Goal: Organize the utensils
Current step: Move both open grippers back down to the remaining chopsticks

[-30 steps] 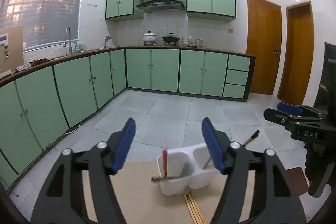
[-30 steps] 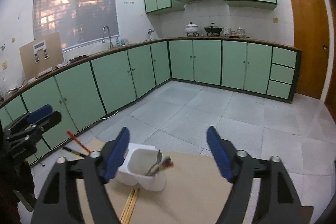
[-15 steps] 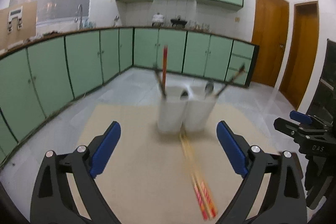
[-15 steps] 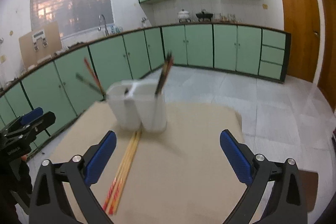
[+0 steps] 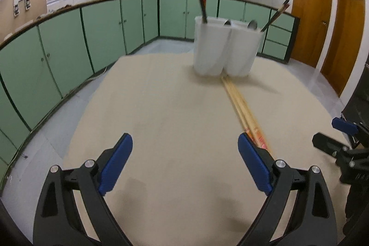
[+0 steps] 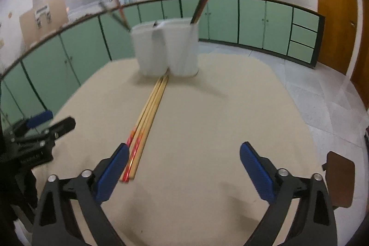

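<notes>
A white two-compartment utensil holder (image 5: 224,47) stands at the far side of the beige table (image 5: 161,130); it also shows in the right wrist view (image 6: 167,48). It holds chopsticks and spoons. A bundle of wooden chopsticks (image 5: 244,112) with red ends lies on the table in front of it, also in the right wrist view (image 6: 145,121). My left gripper (image 5: 184,165) is open and empty, low over the table, its right finger beside the chopsticks' red ends. My right gripper (image 6: 182,170) is open and empty, its left finger next to the same ends.
Green kitchen cabinets (image 5: 96,36) line the walls beyond the table. Wooden doors (image 5: 309,22) stand at the right. The right gripper shows at the right edge of the left wrist view (image 5: 346,146); the left gripper shows at the left edge of the right wrist view (image 6: 39,135). A brown stool (image 6: 341,179) is at right.
Both grippers have dropped from above the holder and pulled back low over the table. The holder now stands farther away, and the lying chopsticks reach between the grippers.
</notes>
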{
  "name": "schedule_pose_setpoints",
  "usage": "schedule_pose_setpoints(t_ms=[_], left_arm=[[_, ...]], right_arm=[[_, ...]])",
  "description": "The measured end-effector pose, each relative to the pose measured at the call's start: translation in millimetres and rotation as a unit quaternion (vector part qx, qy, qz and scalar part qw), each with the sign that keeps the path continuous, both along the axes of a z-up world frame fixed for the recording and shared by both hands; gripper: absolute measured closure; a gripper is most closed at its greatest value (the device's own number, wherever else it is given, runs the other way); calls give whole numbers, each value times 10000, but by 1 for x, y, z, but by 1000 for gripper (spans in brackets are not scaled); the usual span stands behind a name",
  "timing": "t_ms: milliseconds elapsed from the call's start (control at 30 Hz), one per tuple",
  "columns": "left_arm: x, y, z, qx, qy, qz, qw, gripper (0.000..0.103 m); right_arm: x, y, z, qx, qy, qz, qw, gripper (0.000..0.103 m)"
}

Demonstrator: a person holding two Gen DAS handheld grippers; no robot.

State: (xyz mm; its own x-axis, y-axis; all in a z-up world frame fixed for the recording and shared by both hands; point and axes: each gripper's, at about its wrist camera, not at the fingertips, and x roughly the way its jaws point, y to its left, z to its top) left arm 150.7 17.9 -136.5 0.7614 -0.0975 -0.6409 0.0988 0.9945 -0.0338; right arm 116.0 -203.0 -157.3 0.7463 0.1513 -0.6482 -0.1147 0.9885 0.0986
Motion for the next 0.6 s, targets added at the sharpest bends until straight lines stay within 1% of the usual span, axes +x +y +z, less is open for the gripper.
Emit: schedule_pose_setpoints(t_ms=[133, 300, 400, 600], left_arm=[[-3, 10, -10, 14, 146, 106, 9998, 13], [-5, 16, -13, -21, 227, 142, 9996, 13], [-4, 17, -14, -19, 254, 153, 9996, 13], [-1, 21, -13, -95, 290, 217, 9993, 13]], right_arm=[[-2, 9, -17, -62, 334, 108, 9994, 23], [-7, 18, -28, -83, 575, 137, 9982, 23], [-6, 23, -33, -175, 695, 146, 9973, 24], [-3, 29, -36, -337, 813, 154, 9960, 25]])
